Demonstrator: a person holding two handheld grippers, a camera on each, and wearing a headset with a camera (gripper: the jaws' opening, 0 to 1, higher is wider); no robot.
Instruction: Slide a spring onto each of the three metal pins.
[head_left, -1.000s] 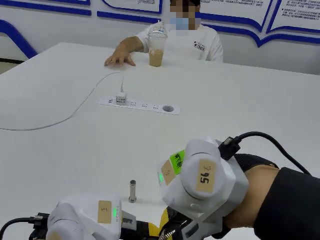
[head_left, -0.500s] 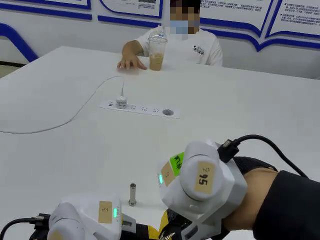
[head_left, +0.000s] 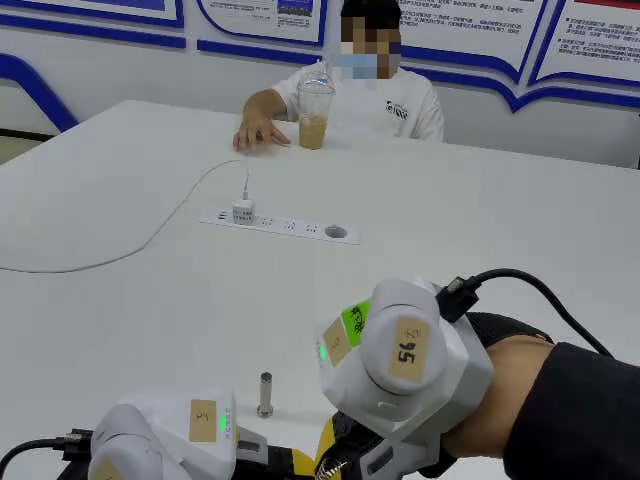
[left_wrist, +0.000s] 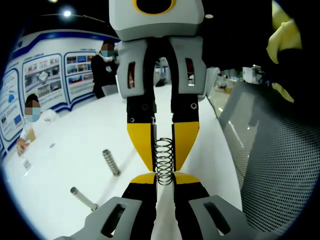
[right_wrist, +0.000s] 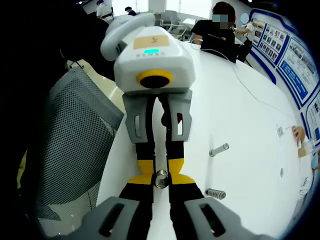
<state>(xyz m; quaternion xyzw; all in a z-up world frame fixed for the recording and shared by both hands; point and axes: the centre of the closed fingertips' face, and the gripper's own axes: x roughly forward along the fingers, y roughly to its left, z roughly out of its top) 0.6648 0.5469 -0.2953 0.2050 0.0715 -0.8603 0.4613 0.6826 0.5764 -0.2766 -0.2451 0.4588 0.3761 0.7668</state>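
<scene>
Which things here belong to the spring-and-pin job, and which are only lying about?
For the job:
gripped spring
loose spring
pin

Lying about:
power strip
cup

Counts: 2 grippers, the left gripper (right_wrist: 159, 167) and the right gripper (left_wrist: 163, 150). Springs: 2, one spring (left_wrist: 164, 161) at the jaw tips and a second spring (left_wrist: 111, 162) out on the table (head_left: 480, 230); can't tell if a pin sits inside it. Bare pin (head_left: 265, 388): 1. Power strip (head_left: 280, 225): 1, with 1 charger (head_left: 243, 209) and 1 cable (head_left: 130, 240). Cup (head_left: 314, 108): 1. Seated person (head_left: 400, 100): 1.
</scene>
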